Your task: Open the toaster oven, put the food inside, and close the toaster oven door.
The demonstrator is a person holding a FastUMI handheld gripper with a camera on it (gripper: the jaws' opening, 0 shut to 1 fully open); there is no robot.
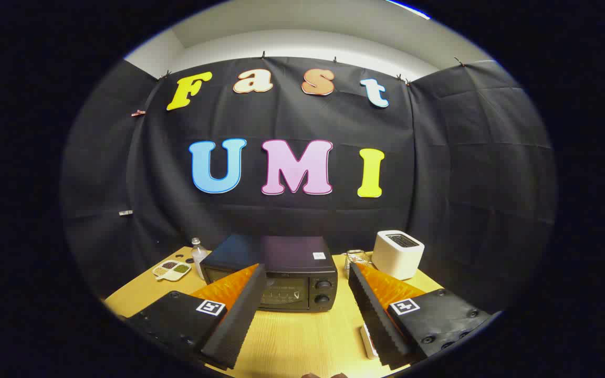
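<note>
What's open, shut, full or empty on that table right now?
toaster oven: door closed, upright on the table.
gripper: jaws open, holding nothing, the oven beyond them.
white toaster: upright, slots look empty.
small bottle: upright, capped.
divided dish: compartments filled.

Landmark: you can place everything by the white pop-up toaster (397, 254), standing upright toward the back of the wooden tabletop (302, 336), near the black cloth wall.
Wire piece: just beside that toaster, on its near-centre side, you see a small shiny metal object (355, 258); its kind is unclear.
Bottle: well apart from the toaster, across the tabletop, stands a small clear bottle (197, 255).
Dish: beside the bottle, farther from the toaster, lies a divided white dish (172, 270) with dark and greenish fillings.
</note>
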